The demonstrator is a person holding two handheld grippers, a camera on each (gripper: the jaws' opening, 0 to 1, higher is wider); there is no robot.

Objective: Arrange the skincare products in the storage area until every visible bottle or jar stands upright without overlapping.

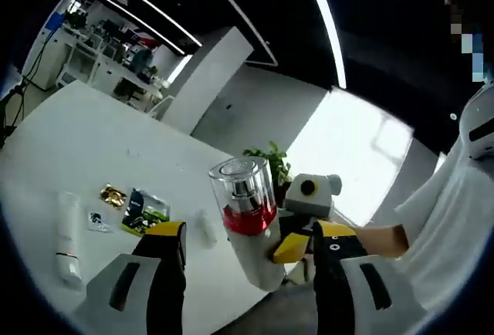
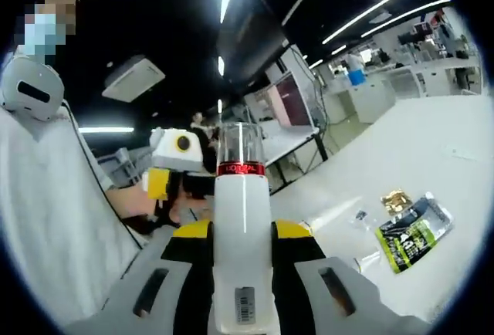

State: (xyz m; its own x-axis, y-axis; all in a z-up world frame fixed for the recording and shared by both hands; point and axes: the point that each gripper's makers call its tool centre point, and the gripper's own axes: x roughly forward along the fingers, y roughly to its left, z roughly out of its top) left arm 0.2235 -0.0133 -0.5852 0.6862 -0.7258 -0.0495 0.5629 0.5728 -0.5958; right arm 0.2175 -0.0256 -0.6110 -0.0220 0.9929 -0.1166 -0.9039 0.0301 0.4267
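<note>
A white pump bottle (image 1: 248, 231) with a red band and a clear cap is held up above the white table (image 1: 85, 142). My right gripper (image 2: 243, 231) is shut on the bottle (image 2: 243, 258), whose cap points away from that camera. In the left gripper view the right gripper (image 1: 292, 247) reaches in from the right and grips the bottle's body. My left gripper (image 1: 251, 231) stands open, its jaws wide on either side of the bottle without touching it. In the right gripper view the left gripper (image 2: 160, 183) shows beyond the bottle.
On the table lie a white tube (image 1: 68, 238), a gold packet (image 1: 113, 194), a green-and-black sachet (image 1: 145, 210) and a small clear sachet (image 1: 98, 221). The sachet (image 2: 413, 232) and gold packet (image 2: 396, 200) lie at the right. A person in white (image 1: 455, 227) stands close. A plant (image 1: 272, 159) is behind.
</note>
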